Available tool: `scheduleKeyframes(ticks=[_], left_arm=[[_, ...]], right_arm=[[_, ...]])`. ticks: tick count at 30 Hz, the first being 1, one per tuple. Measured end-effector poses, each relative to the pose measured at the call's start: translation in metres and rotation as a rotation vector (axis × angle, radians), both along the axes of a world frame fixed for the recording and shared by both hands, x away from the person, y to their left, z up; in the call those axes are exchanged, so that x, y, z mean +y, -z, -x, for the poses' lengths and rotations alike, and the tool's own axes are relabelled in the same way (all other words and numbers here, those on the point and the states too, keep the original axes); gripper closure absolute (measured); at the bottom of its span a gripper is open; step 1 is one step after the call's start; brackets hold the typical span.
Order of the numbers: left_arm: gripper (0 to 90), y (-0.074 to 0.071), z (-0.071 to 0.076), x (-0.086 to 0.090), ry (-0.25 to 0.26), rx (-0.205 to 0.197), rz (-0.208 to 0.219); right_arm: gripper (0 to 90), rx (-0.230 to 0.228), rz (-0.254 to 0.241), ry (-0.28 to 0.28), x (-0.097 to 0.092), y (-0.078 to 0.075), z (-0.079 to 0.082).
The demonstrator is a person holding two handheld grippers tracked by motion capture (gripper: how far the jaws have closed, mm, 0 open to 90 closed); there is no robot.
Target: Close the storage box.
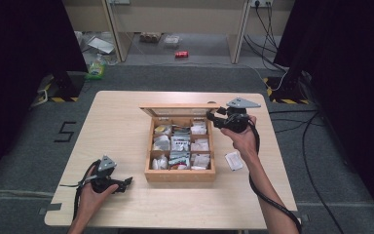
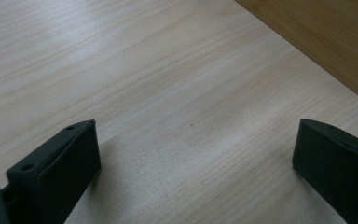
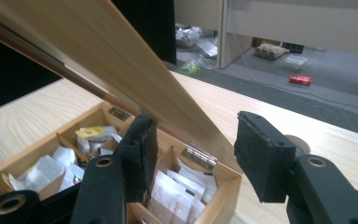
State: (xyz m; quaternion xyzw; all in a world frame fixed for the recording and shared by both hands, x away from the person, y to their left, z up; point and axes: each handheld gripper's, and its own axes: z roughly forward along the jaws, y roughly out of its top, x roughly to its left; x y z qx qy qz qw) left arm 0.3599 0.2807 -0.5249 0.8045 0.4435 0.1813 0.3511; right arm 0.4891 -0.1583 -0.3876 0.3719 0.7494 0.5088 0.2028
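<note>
At the table's centre, the wooden tea box runs its long axis from six to twelve o'clock, raised lid at twelve, edge between the half-open jaws of the right gripper, unclamped, while the left gripper rests wide open and empty at eight o'clock, packet labels unreadable.

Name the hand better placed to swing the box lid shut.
Right. The right gripper sits open at the raised lid; the left gripper rests on the table, short of the wooden box.
</note>
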Motion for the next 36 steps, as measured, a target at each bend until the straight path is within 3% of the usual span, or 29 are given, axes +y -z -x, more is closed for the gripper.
scheduleKeyframes(ticks=[6, 14, 24, 36], left_arm=[[0.2, 0.000, 0.000, 0.000, -0.002, 0.000, 0.001], [0.2, 0.000, 0.000, 0.000, -0.001, 0.001, 0.001], [0.2, 0.000, 0.000, 0.000, 0.000, -0.002, -0.002], [0.2, 0.000, 0.000, 0.000, 0.000, -0.001, -0.002]], right_arm=[[48.7, 0.000, -0.026, -0.005, -0.001, -0.002, 0.007], [47.8, -0.004, -0.012, -0.017, 0.000, -0.006, 0.020], [48.1, 0.014, 0.034, -0.052, -0.003, 0.008, 0.036], [48.3, 0.031, 0.026, -0.076, -0.008, 0.019, 0.046]])
